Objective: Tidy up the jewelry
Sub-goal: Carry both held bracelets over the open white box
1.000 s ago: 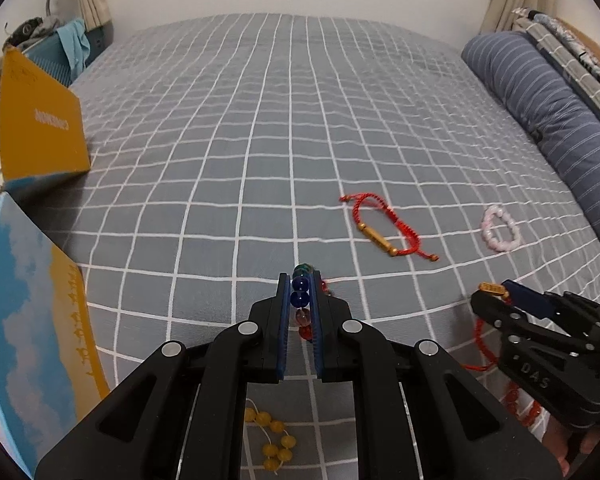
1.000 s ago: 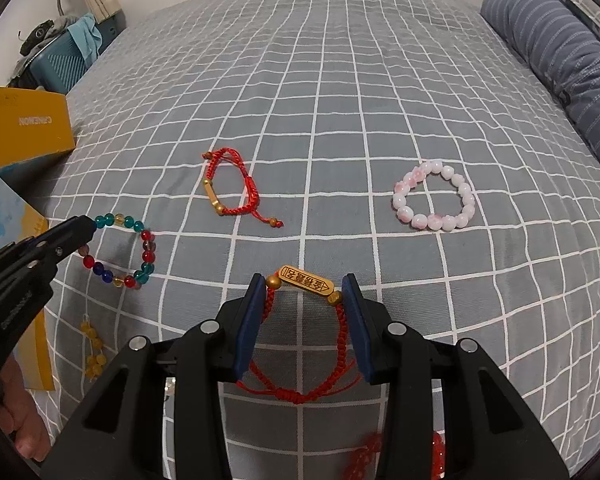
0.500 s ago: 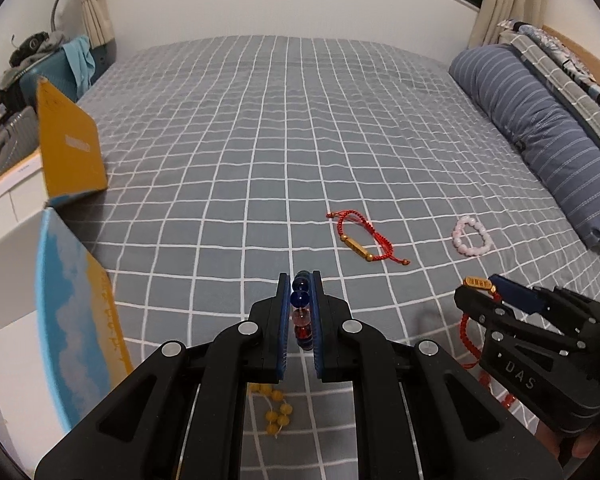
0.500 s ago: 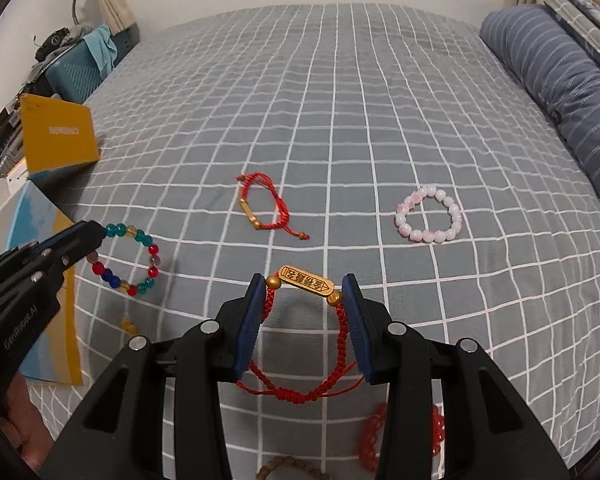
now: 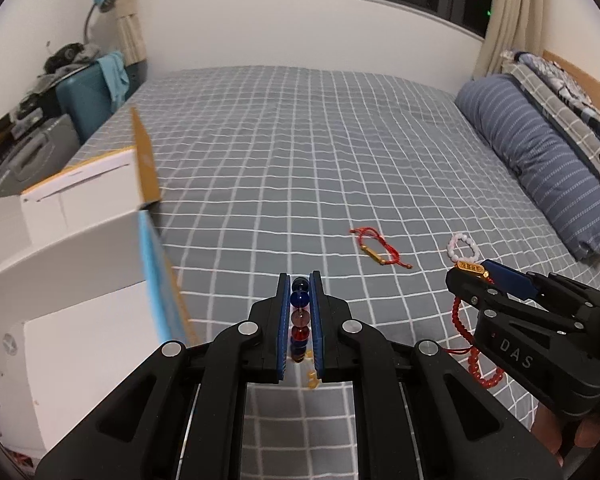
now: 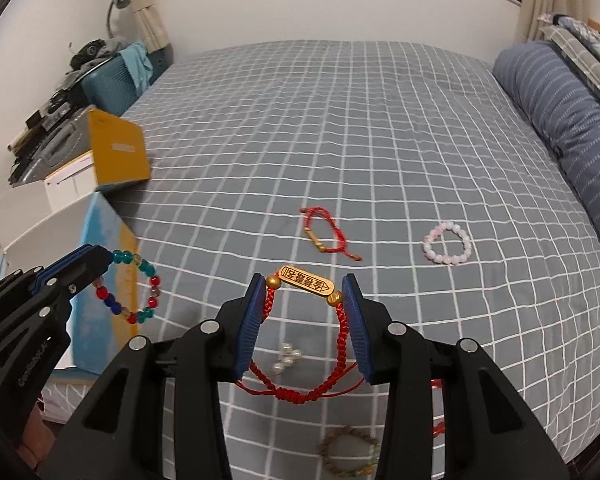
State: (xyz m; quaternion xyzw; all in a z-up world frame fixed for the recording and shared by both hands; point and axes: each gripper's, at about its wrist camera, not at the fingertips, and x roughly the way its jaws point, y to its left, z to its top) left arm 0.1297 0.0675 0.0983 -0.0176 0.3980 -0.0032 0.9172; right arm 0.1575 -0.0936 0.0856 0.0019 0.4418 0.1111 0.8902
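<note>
My left gripper [image 5: 300, 280] is shut on a multicolored bead bracelet [image 5: 300, 312], held in the air above the bed; the bracelet also hangs from it in the right wrist view [image 6: 134, 288]. My right gripper [image 6: 306, 286] is shut on a red cord bracelet with a gold plate [image 6: 306, 283], also lifted; it shows in the left wrist view [image 5: 470, 268]. On the grey checked bedspread [image 6: 340, 120] lie a red cord bracelet with a gold tube [image 6: 324, 232] and a pink bead bracelet [image 6: 447, 242].
An open white box with blue-and-yellow sides [image 5: 80, 280] stands at the left, a yellow lid [image 6: 118, 152] behind it. Pearl beads [image 6: 287, 358], a brown bead bracelet [image 6: 350, 448] and yellow beads [image 5: 311, 380] lie near the front. A striped blue pillow [image 5: 540, 152] lies at right.
Both grippers have risen and pulled back from the bed, each still holding its bracelet. The white box has come into fuller view at the left.
</note>
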